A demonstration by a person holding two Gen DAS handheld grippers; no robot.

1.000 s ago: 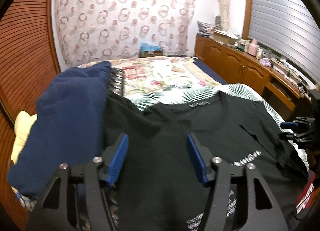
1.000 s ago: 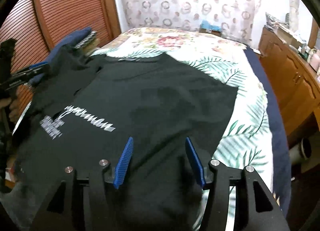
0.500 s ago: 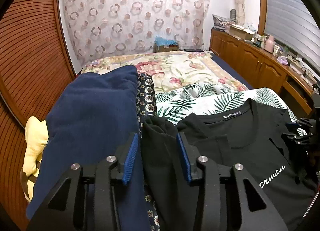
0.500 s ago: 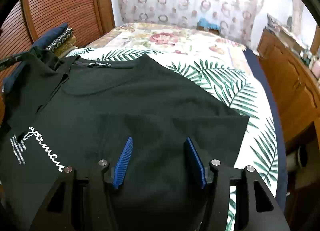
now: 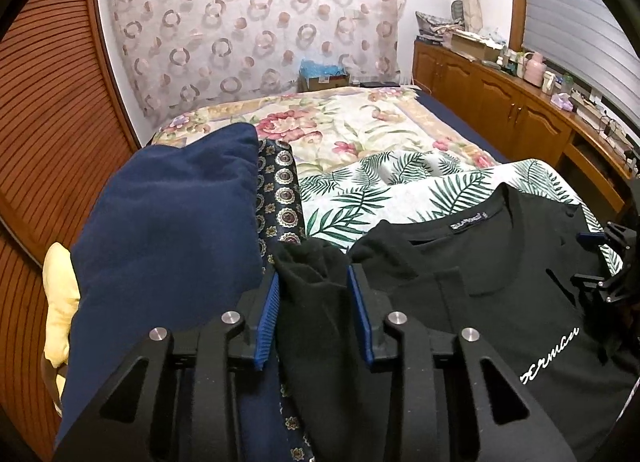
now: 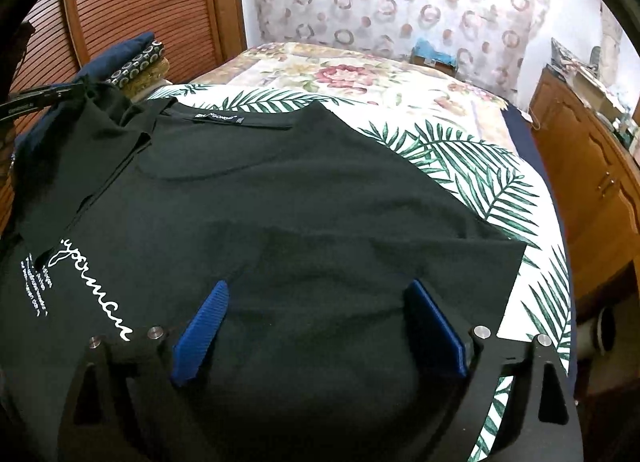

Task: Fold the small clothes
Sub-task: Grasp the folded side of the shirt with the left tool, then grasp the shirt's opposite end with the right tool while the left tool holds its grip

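A black T-shirt (image 6: 280,202) with white lettering lies spread on the bed, neck label toward the far side. It also shows in the left wrist view (image 5: 500,302). My left gripper (image 5: 314,290) is narrowed around the bunched black sleeve (image 5: 308,262) at the shirt's left side, its blue pads touching the cloth on both sides. My right gripper (image 6: 316,298) is wide open, its blue pads resting over the shirt's lower right part. The right gripper shows in the left wrist view (image 5: 604,262) at the far right edge.
A stack of folded clothes, navy on top (image 5: 168,222) over a patterned one (image 5: 280,190), stands at the left by the slatted wooden doors (image 5: 48,110). The bed has a leaf-print sheet (image 6: 460,158). Wooden cabinets (image 5: 520,110) run along the right.
My left gripper closed from wide open onto the shirt's left sleeve and drew it up. My right gripper opened wider and stayed over the shirt's lower right part.
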